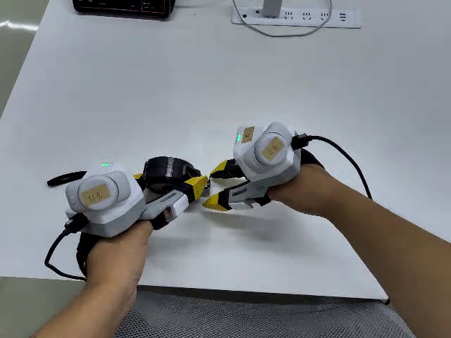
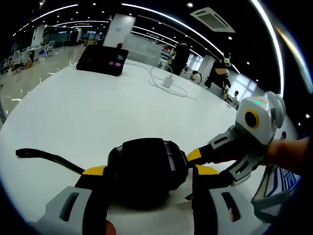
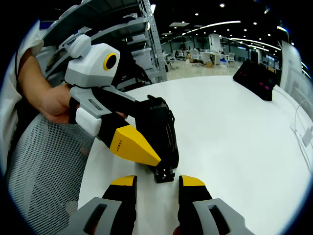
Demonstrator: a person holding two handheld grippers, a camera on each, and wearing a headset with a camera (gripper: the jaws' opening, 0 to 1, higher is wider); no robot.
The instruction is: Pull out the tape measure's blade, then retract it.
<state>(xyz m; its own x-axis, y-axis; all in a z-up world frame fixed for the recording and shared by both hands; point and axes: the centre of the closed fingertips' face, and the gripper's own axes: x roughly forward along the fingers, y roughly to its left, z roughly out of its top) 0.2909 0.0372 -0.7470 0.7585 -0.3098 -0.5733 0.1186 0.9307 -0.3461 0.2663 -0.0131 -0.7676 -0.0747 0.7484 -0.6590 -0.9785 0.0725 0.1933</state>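
On the white table [image 1: 211, 84], my left gripper [image 2: 149, 178] clamps the tape [image 1: 168, 171]. My right gripper [image 3: 156, 188], at its 3 o'clock, gapes slightly, empty; I'd pinch the blade tip [image 3: 165, 175] squarely, then pull straight.

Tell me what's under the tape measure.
The white table shows beneath the tape measure, which the left gripper clamps. Its underside and any contact are hidden by its own body.

The head view looks steeply down from above the near edge of the white surface [image 1: 211, 91], close over the black round tape measure [image 1: 169, 172]. The left gripper view sits low, just behind the tape measure [image 2: 146, 169], and faces far across the surface. The right gripper view faces left, close on the tape measure [image 3: 161, 122]. All three views share it.
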